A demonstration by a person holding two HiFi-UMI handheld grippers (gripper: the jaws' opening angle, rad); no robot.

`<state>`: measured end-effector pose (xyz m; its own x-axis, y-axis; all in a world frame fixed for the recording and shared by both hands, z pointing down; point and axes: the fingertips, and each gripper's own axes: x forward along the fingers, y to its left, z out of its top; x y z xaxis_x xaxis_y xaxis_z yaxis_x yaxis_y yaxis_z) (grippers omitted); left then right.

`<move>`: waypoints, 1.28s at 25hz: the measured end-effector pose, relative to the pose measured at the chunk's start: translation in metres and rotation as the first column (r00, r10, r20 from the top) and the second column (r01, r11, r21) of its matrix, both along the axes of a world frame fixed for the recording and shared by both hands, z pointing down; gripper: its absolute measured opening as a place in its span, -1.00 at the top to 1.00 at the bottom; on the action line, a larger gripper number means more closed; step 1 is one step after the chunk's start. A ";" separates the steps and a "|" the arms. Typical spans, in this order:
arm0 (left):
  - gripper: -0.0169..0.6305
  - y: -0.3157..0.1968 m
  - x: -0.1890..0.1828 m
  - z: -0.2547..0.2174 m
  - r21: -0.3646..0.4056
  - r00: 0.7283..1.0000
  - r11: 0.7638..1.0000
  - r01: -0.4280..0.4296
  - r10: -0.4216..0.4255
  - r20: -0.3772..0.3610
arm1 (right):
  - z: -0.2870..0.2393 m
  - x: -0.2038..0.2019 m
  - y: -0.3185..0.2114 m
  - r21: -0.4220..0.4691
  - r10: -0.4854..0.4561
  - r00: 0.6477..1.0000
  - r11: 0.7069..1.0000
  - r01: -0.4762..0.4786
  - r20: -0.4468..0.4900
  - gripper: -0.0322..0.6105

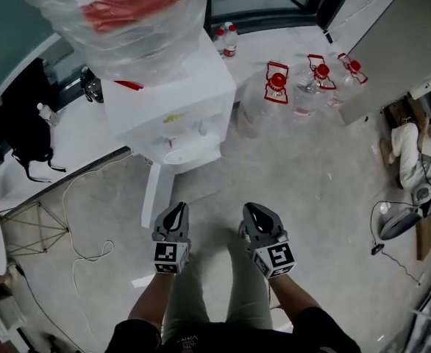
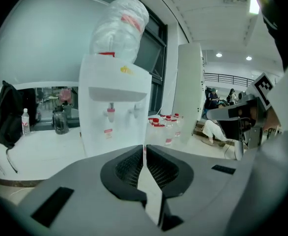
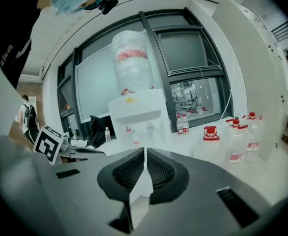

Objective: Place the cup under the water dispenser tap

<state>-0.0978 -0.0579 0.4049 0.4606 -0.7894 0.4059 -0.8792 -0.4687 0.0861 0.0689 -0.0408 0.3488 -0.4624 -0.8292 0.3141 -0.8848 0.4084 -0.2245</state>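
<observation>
The left tongs (image 1: 174, 213) and right tongs (image 1: 258, 215) are both pressed together, empty, side by side. Ahead stands the white water dispenser (image 1: 175, 98), its 2 taps (image 2: 111, 113) facing them, with red-capped bottles (image 1: 276, 87) farther off to its right.

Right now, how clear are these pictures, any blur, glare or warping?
Head view: evenly lit, but the big bottle on the water dispenser is blurred. Left gripper view: fisheye warp, and the ceiling light glares at top right. Right gripper view: window frames curve, corners go black.
</observation>
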 end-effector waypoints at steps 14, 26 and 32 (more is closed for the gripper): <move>0.82 -0.103 0.024 0.280 0.026 0.999 1.000 -0.007 0.006 0.034 | 0.265 0.012 -0.071 0.062 -0.105 0.995 0.993 0.104 0.005 0.76; 0.45 -0.179 0.028 0.434 0.060 0.991 0.998 -0.023 0.014 0.137 | 0.393 0.023 -0.099 0.124 -0.104 0.994 0.987 0.100 0.028 0.76; 0.33 -0.211 0.038 0.471 0.034 0.991 0.999 -0.005 0.000 0.137 | 0.410 0.033 -0.101 0.121 -0.109 0.994 0.987 0.104 0.029 0.76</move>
<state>-0.0596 -0.2685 0.8759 0.4041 -0.8028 0.4385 -0.8805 -0.4713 -0.0514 0.1023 -0.1414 0.7588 -0.5592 -0.8052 0.1973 -0.8271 0.5256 -0.1993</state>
